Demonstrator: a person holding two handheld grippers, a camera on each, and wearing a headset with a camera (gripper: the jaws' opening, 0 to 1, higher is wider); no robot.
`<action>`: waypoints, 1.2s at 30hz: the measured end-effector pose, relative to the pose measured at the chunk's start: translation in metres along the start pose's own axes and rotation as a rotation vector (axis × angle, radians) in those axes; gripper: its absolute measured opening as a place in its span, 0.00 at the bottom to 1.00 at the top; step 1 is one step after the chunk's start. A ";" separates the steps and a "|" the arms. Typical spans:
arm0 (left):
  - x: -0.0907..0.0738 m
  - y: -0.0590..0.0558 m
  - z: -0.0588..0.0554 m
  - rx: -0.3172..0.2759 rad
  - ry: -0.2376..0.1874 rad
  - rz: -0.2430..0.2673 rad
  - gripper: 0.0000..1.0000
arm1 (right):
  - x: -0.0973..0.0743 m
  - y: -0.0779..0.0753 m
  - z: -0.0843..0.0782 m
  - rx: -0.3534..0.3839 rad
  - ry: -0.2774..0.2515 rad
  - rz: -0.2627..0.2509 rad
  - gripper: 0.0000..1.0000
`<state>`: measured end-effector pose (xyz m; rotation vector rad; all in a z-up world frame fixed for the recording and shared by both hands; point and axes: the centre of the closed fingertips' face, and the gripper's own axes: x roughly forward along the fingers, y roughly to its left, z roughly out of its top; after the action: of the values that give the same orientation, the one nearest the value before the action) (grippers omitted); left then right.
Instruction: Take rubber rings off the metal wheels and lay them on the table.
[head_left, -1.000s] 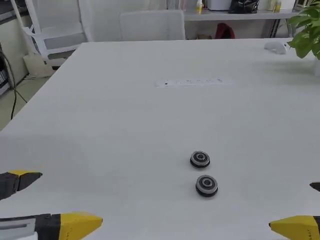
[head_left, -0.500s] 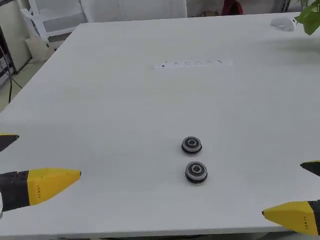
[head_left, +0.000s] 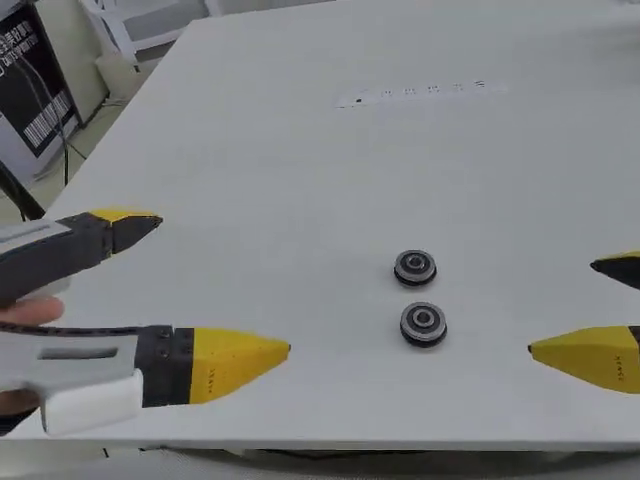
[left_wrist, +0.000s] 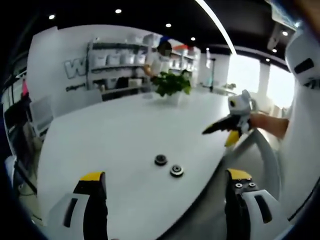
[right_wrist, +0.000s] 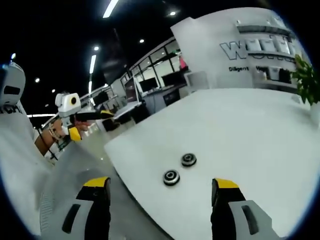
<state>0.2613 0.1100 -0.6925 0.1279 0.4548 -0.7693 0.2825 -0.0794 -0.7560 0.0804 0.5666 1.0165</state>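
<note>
Two on table (head_left: 300, 150): far metal wheel (head_left: 415, 268), near metal wheel (head_left: 423, 325).
My left gripper (head_left: 225, 284): jaws apart, empty.
My right gripper (head_left: 561, 306): jaws apart, empty.

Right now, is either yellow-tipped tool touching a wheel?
No: the far wheel and near wheel lie on the table, apart from the left gripper and right gripper.

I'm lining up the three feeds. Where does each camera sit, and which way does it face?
Head view: headset, looking down at the table, far wheel, near wheel; left gripper, right gripper, a hand show.
Left gripper view: on the left gripper, between its fingers, facing the wheels and right gripper.
Right gripper view: on the right gripper, facing the wheels and left gripper.
Shared: both wheels.
</note>
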 end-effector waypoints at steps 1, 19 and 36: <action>0.005 -0.002 0.001 0.003 0.001 -0.006 1.00 | 0.002 0.000 0.000 -0.006 0.001 0.008 0.81; 0.064 -0.027 0.034 0.160 -0.053 -0.146 0.83 | 0.030 -0.009 0.003 -0.071 -0.024 0.127 0.53; 0.125 -0.046 0.010 0.175 0.053 -0.347 0.64 | 0.063 -0.022 -0.023 -0.109 0.057 0.171 0.34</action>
<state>0.3105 -0.0057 -0.7364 0.2365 0.4654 -1.1492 0.3139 -0.0438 -0.8085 0.0032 0.5615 1.2171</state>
